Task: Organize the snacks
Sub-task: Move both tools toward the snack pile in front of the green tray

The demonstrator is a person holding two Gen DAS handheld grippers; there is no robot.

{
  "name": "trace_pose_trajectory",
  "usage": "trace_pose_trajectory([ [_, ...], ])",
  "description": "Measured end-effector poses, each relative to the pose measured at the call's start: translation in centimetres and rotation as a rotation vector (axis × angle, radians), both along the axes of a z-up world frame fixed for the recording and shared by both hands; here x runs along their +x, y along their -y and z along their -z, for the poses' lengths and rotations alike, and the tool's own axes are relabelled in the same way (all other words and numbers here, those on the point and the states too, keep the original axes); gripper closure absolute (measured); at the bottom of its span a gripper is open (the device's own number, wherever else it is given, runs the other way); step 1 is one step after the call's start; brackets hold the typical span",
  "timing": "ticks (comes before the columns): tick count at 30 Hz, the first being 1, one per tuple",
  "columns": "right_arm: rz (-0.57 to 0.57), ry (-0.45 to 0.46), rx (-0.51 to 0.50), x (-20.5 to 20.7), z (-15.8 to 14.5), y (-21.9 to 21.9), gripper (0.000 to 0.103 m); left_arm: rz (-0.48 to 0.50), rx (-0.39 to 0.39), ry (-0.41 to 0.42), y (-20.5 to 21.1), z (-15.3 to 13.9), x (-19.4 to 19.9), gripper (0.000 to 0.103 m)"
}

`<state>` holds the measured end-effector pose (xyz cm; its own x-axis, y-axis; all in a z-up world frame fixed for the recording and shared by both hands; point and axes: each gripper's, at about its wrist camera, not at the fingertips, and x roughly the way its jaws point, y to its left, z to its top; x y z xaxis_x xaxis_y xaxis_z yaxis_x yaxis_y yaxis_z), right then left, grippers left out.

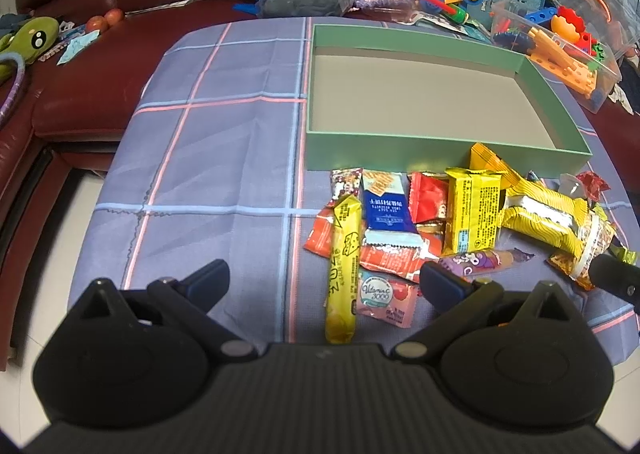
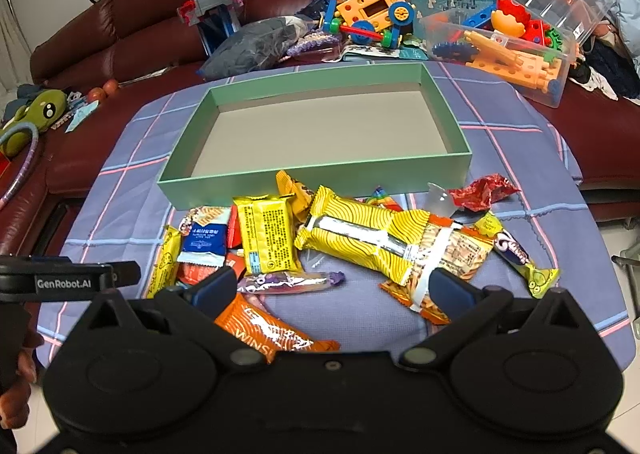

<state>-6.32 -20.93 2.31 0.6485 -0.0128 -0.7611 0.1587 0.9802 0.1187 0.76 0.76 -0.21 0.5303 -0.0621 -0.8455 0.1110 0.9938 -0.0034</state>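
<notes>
Both grippers, left [image 1: 324, 282] and right [image 2: 332, 288], hover spread apart, gripping nothing, over the snack pile [image 2: 320, 238], which crowds the green box's [image 2: 312, 177] near wall; bare cloth [image 1: 216, 157] lies leftward.

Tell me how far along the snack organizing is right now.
Nothing is done yet: the green box has no snacks inside. Nothing is in hand; the left gripper and right gripper are both open over the snack pile. Every packet on the checked cloth remains.
</notes>
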Motion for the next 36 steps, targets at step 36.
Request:
trace_pose_trajectory([
  [36,-0.07,0.0,-0.004,0.0,1.2,-0.7,0.0,0.014,0.014,-0.076,-0.2,2.0,0.5,0.0],
])
